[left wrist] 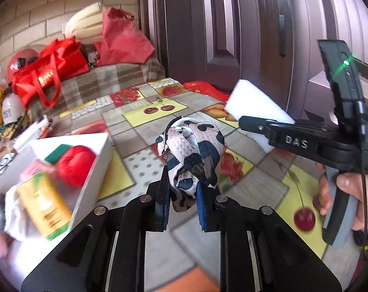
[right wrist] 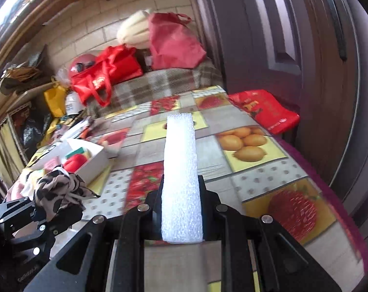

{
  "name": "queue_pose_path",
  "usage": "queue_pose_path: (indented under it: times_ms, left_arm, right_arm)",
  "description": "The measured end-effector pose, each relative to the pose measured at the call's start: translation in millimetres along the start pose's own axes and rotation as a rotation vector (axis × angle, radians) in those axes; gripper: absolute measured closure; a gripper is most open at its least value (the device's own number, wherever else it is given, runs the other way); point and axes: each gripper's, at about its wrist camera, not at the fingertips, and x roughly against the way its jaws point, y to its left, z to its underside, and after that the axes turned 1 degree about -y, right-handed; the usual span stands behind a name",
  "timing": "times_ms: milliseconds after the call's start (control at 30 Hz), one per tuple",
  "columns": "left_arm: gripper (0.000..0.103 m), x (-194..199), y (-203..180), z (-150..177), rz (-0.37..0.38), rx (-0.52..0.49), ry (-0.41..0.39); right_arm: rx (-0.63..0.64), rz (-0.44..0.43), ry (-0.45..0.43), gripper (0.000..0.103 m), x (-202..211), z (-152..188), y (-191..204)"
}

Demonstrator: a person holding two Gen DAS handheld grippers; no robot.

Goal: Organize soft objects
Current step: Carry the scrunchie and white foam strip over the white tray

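The spotted cloth is clamped in the left gripper, bunched upright above the desk. The white box lies lower left, nearest this hand. The right gripper clamps 1 foam block, long axis pointing forward.

The tabletop is covered by a glossy oilcloth printed in patchwork squares of strawberries, cherries, lemons and grey dots. At its left side lies a shallow white cardboard box, with loose papers and packets just beyond it. At the far right edge, against the dark wooden door, a flat red printed bag lies on the cloth. The far end carries a brown checked blanket.
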Motion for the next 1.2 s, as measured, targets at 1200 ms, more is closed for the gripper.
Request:
queue_pose_path:
  times_ms: [1200]
  left_arm:
    - [0.085,97,171,69,-0.342,0.298,-0.043]
  right_arm:
    - [0.266,-0.214,-0.023,0.084,3,33,157]
